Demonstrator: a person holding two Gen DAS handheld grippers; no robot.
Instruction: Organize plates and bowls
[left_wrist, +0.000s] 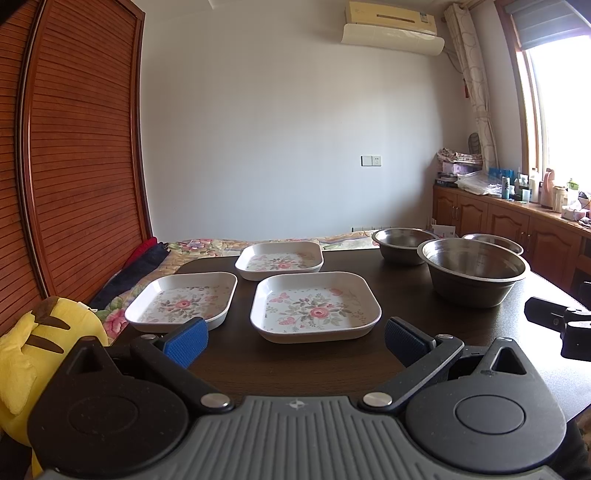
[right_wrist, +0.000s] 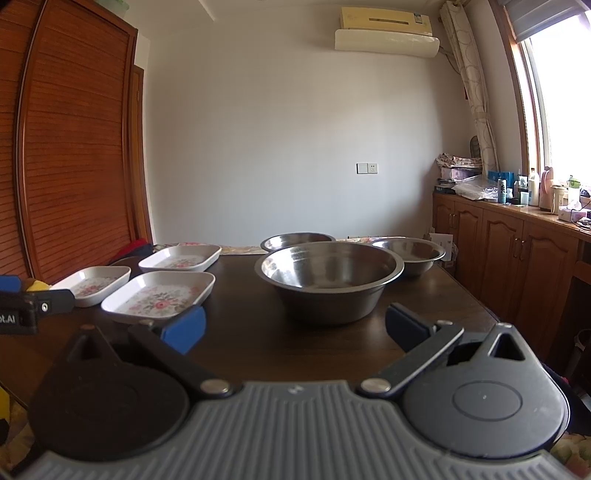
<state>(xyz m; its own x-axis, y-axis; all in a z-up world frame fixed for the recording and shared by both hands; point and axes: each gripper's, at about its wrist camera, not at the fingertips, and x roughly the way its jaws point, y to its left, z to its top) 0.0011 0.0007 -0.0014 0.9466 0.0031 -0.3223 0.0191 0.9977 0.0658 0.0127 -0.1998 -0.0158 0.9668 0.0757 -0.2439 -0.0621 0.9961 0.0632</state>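
Resting on a dark wooden surface (left_wrist: 295, 365): three square white plates with floral print and three steel bowls, none stacked.

Plates, left half of the surface. Nearest plate (left_wrist: 315, 306) lies just ahead of the left tongs (left_wrist: 295, 338); left plate (left_wrist: 183, 301) sits beside it, apart; far plate (left_wrist: 279, 260) lies behind both, near the back edge. From the right wrist view the same three appear at left: nearest plate (right_wrist: 159, 297), left plate (right_wrist: 92, 285), far plate (right_wrist: 181, 257).

Bowls, right half. Large bowl (right_wrist: 330, 278) stands directly ahead of the right tongs (right_wrist: 295, 330), upright, with nothing visible inside. Two smaller bowls stand behind it: rear left bowl (right_wrist: 297, 240), partly hidden by the large bowl's rim, and rear right bowl (right_wrist: 410, 254). Whether the large bowl touches either cannot be told.

Tongs. Left tongs: blue pads spread wide, released, nothing between them. Right tongs: likewise spread and released, holding nothing; part of its black body (left_wrist: 561, 325) shows at the left view's right edge.
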